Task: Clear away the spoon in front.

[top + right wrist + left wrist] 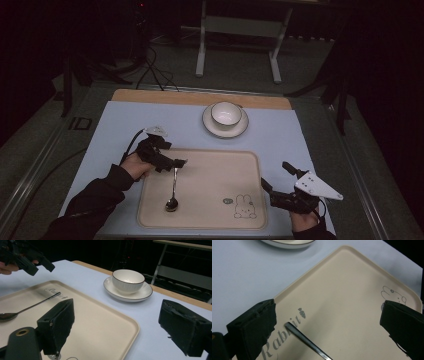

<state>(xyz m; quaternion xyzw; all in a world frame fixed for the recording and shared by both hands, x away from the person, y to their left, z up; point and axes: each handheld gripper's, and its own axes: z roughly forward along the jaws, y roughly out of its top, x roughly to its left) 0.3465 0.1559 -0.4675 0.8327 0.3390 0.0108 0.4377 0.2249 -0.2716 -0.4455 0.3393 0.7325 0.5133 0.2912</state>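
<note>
Up close: "Rabbit" lettering (by spoon)

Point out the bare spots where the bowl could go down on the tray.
The tray is bare across its middle and right, between the spoon and the rabbit print. Its left strip is crowded: the spoon lies there, with the open left gripper above its handle.

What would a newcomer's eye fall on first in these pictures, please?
Probably the spoon lying alone on the beige tray, with the open left gripper just above its handle end. Next, the white bowl on its saucer beyond the tray, and the open right gripper at the tray's right edge.
</note>
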